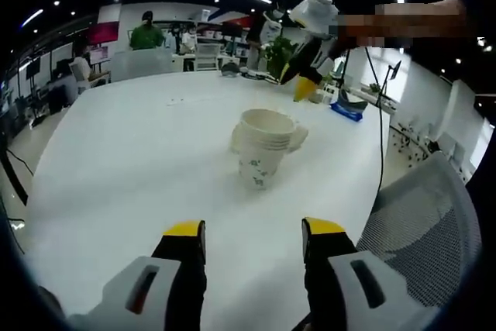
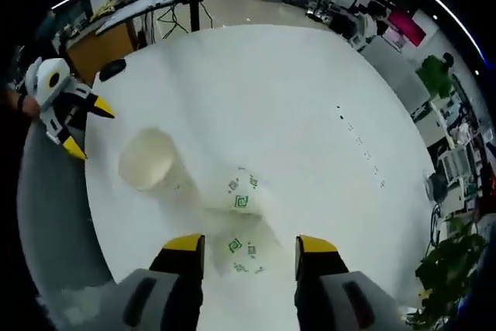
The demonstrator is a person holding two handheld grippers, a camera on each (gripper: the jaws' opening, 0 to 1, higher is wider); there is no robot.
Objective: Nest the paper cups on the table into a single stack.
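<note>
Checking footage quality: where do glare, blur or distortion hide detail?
Left gripper view: fisheye bends the table edge; ceiling strip lights glare; cup stack reads soft. Right gripper view: white cups wash out against the table, only green prints clear.

Bare table (image 1: 116,168) all round the lone cup stack (image 1: 262,147)

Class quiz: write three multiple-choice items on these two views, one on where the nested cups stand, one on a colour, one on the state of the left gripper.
1. The cup stack stands on:
A the white table
B the mesh chair
C the floor

2. The print on the cups is:
A red
B green
C blue

3. The left gripper is:
A shut on a cup
B open, holding nothing
C lying on the table

Key: A, the stack rests upright on the tabletop; B, green marks show on the cup wall; B, bare table shows between its parted jaws.
</note>
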